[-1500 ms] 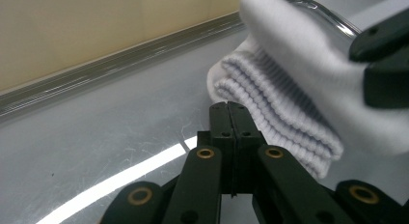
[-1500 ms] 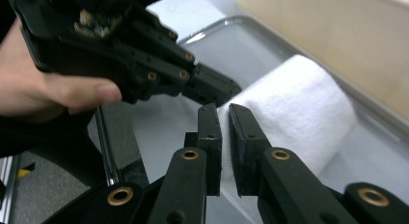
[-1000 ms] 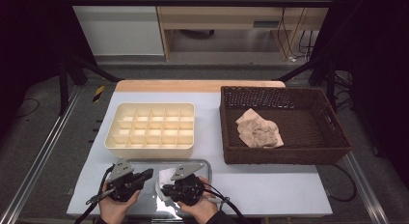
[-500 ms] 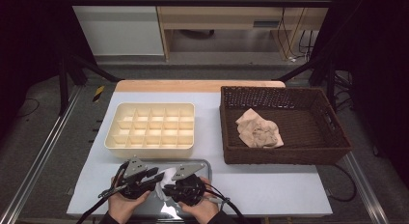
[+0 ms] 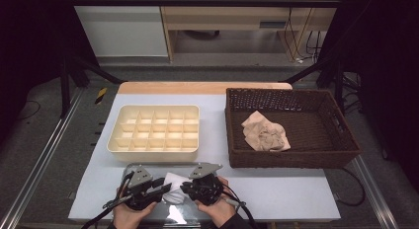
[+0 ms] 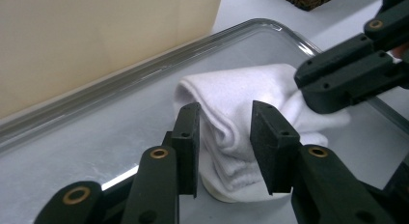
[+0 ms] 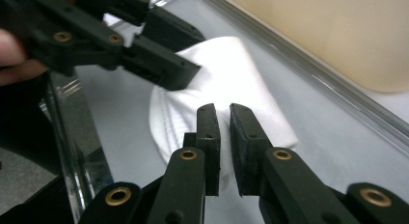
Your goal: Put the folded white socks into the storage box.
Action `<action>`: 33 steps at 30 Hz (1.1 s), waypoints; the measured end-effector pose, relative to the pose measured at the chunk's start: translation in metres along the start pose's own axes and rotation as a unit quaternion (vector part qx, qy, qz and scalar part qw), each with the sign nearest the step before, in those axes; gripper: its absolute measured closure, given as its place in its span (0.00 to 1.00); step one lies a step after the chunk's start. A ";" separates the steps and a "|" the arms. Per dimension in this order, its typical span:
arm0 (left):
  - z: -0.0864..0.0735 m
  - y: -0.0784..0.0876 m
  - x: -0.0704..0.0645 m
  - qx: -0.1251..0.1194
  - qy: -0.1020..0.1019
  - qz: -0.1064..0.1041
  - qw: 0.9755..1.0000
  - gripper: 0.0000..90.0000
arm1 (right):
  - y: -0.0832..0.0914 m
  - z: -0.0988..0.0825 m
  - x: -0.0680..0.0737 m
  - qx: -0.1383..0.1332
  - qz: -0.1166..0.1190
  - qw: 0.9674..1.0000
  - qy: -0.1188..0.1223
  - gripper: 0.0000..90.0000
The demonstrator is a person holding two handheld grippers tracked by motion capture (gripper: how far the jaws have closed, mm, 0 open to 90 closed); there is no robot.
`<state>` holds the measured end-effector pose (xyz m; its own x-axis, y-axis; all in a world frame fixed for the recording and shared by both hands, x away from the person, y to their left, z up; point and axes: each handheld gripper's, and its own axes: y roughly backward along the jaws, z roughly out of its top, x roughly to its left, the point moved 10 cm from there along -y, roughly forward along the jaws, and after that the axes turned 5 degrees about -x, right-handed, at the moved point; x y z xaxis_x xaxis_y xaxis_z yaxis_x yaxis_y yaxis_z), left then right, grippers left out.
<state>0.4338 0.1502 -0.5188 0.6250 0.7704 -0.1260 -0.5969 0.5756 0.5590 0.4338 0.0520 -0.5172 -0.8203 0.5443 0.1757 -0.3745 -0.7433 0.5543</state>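
I see the soft white ribbed sock [image 6: 241, 132] folded on the glossy clear tray [image 6: 144, 74], at six o'clock on the table. My left gripper [image 6: 224, 147] has just been opening, jaws astride a fold; my right gripper [image 7: 224, 142] pinches thin fabric.

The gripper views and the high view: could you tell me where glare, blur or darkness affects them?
High view: dark surroundings, evenly lit white table. Left gripper view: glare along the clear glass tray's rim; the folded white sock is sharp, and the cream divided box soft. Right gripper view: near jaws slightly blurred.
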 end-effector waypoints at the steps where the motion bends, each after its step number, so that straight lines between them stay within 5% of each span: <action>1: 0.000 0.000 0.000 -0.001 0.002 0.002 1.000 0.70 | 0.000 -0.001 0.000 0.001 -0.001 1.000 0.001 0.92; 14: -0.004 0.002 -0.003 0.002 -0.002 0.015 1.000 0.69 | 0.016 0.015 -0.001 -0.053 -0.002 0.998 -0.036 0.92; 21: 0.001 0.004 0.000 0.001 0.010 0.010 1.000 0.63 | 0.003 -0.008 0.008 -0.016 0.004 0.999 -0.033 0.95; 26: 0.010 0.006 0.007 -0.016 0.025 0.012 0.999 0.54 | 0.001 -0.012 0.008 -0.016 0.007 0.999 -0.033 0.95; 33: -0.005 -0.005 0.000 0.023 0.028 -0.008 0.999 0.46 | 0.007 -0.012 0.007 -0.016 0.012 0.999 -0.042 0.95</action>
<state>0.4347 0.1489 -0.5257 0.6035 0.7767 -0.1804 -0.5632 0.5754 0.5930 0.4201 0.0462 -0.5219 -0.7909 0.5553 0.2572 -0.3690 -0.7681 0.5233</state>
